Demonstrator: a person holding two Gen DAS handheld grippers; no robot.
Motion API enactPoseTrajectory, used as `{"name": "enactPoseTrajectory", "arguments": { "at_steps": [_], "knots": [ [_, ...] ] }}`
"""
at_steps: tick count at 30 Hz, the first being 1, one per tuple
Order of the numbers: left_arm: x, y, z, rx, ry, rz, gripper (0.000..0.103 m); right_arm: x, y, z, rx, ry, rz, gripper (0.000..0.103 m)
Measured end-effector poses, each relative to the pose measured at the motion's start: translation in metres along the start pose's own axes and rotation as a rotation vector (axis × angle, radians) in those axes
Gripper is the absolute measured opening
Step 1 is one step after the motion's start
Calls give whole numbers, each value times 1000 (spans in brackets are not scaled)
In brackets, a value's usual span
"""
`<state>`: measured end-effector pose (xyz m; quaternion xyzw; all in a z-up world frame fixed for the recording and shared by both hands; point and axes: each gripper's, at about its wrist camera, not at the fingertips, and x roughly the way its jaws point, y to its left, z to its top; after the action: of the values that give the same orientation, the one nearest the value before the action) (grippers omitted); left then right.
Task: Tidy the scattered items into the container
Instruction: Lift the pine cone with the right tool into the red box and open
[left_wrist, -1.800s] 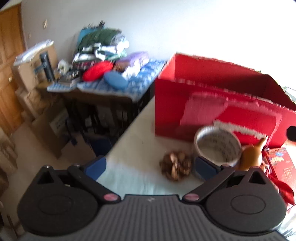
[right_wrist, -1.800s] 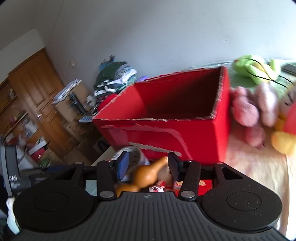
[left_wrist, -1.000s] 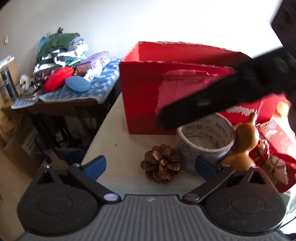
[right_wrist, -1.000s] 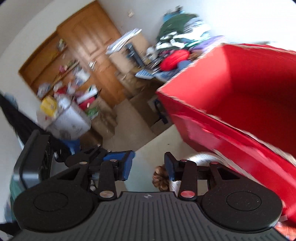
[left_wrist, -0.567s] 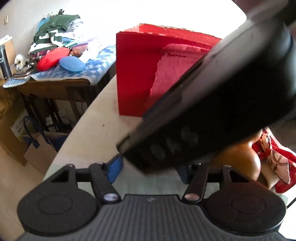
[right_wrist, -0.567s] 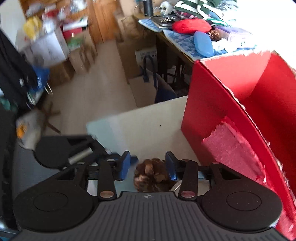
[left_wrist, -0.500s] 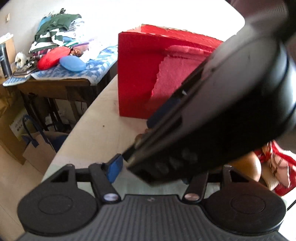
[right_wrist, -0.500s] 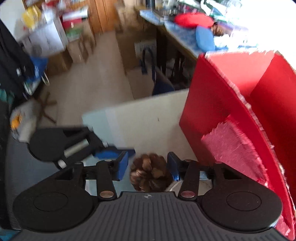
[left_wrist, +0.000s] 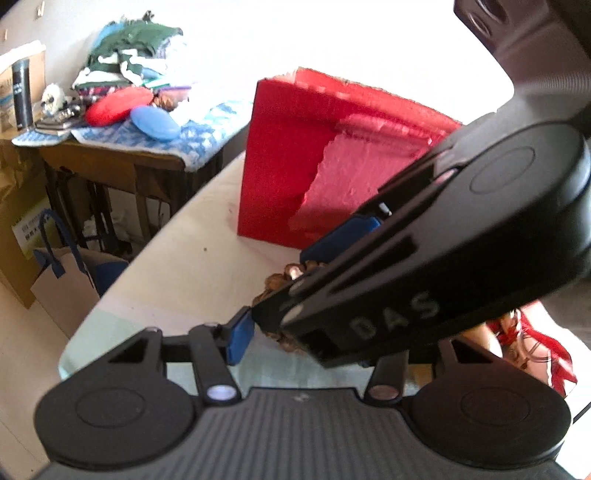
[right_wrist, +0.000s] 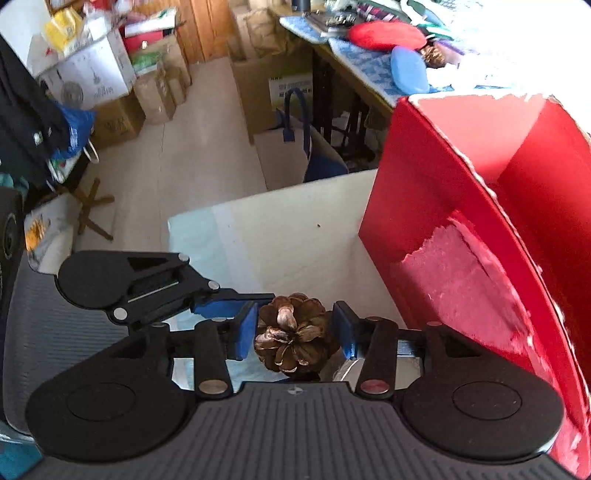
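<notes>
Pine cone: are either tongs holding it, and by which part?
The right tongs bracket the pine cone at its sides and are closing. Contact isn't clear. The left tongs, also closing, sit mostly hidden behind them.

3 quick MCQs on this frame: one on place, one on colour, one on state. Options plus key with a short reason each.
1. Where is the pine cone?
A. inside the red box
B. between the right gripper's blue pads, over the table
C. on the floor

2. What colour is the box?
A. red
B. green
C. white

3. What does the inside of the box show, as far as it can be seen?
A. packed to the rim
B. closed by a lid
C. open on top, nothing seen in the visible part

Key: 1 B, the cone sits between the pads of the right gripper, whose jaws are closing, above the pale table. 2 A, its walls are red, with a torn paler patch. 3 C, the right wrist view looks past the rim onto bare red inner walls.
</notes>
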<state>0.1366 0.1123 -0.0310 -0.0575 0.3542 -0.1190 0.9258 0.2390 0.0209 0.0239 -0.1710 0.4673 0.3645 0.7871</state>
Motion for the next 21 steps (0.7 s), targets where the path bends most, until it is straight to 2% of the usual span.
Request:
{"name": "enactPoseTrajectory", "arguments": {
  "at_steps": [4,8,14,17,21],
  "knots": [
    [-22,-8,7,15,-59,10,53,-19,11,4,27,-83,14,48],
    [-45,-20,20,60,-127,15,53,-49,15,9,28,-180,-7,48],
    [-73,-54,68,176,-248,-22,53,-108,1,19,45,-356,-106,48],
    [-72,-76,99,257,-291,-38,53,-132,-18,26,77,-432,-170,48],
    [-44,-99,138,323,-266,-55,54,-135,-55,40,139,-467,-241,48]
  ]
}}
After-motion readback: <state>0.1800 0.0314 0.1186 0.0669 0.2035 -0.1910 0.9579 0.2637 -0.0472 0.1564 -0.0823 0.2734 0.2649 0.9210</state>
